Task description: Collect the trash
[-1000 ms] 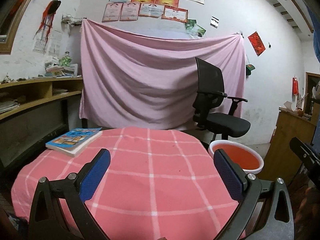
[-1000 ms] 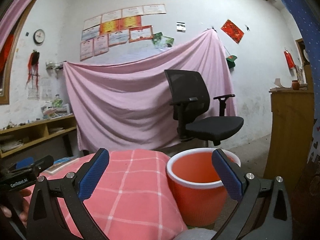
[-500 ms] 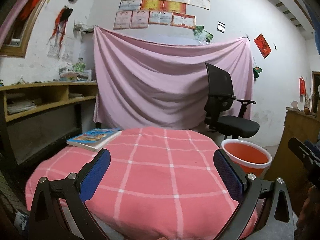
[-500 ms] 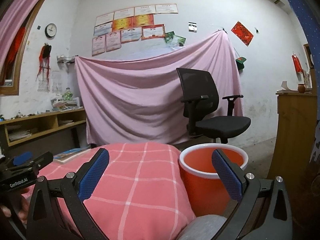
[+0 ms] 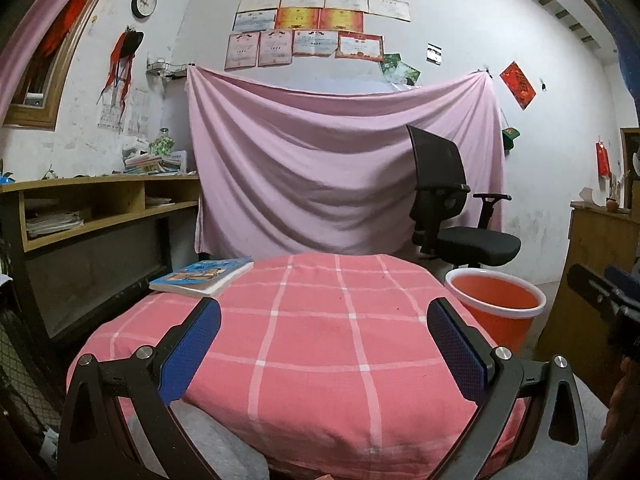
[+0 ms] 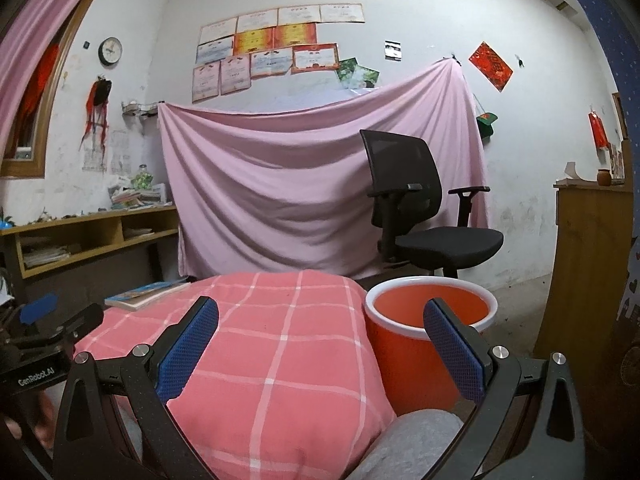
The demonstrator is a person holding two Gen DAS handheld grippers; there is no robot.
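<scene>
One round counter draped in a pink-and-white checked cloth [image 5: 320, 340] fills the near scene, with no trash visible on it, and one orange plastic bin with a white rim [image 6: 420, 344] stands on the floor just right of it. One paperback book with a blue cover [image 5: 202, 277] lies at the far left edge. Both the left hand-held gripper [image 5: 324, 350] and right hand-held gripper [image 6: 320, 348] are spread wide, holding nothing (scraps would likely be light, crushable, best pinched mid-body).
</scene>
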